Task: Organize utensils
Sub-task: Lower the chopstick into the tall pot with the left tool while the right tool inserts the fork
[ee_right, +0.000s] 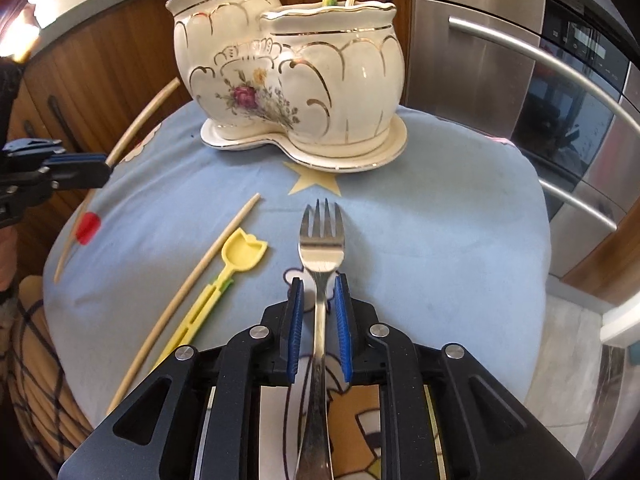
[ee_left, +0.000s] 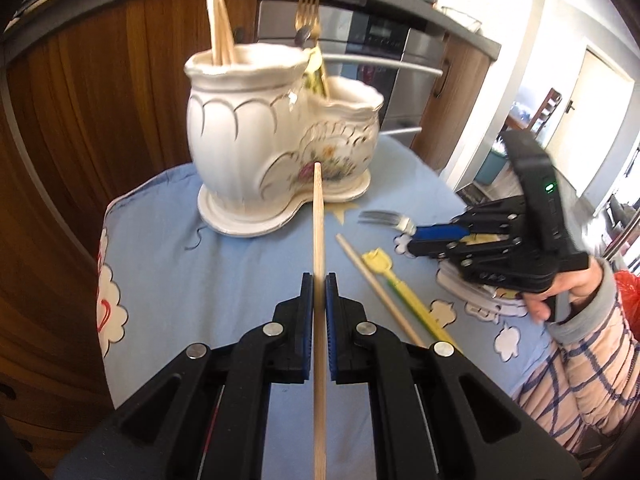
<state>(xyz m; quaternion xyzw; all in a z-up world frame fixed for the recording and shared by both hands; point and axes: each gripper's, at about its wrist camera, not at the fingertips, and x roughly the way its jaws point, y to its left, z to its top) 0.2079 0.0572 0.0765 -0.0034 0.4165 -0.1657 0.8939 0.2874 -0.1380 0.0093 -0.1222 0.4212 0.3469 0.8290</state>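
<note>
A white two-pot ceramic holder (ee_left: 276, 136) stands on the blue cloth; it also shows in the right wrist view (ee_right: 304, 80). It holds wooden chopsticks (ee_left: 220, 24) and a gold fork (ee_left: 308, 12). My left gripper (ee_left: 319, 284) is shut on a wooden chopstick (ee_left: 319, 220) that points at the holder. My right gripper (ee_right: 319, 288) has its jaws around the handle of a silver fork (ee_right: 322, 240), with small gaps at both pads. A loose chopstick (ee_right: 192, 284) and a yellow plastic spoon (ee_right: 240, 252) lie on the cloth to its left.
The blue cushion-like cloth (ee_right: 440, 220) covers a round top with drop-offs all around. Wooden cabinets (ee_left: 100, 100) stand behind, a steel oven (ee_right: 520, 100) to the right. The right gripper and the hand holding it show in the left wrist view (ee_left: 500, 240).
</note>
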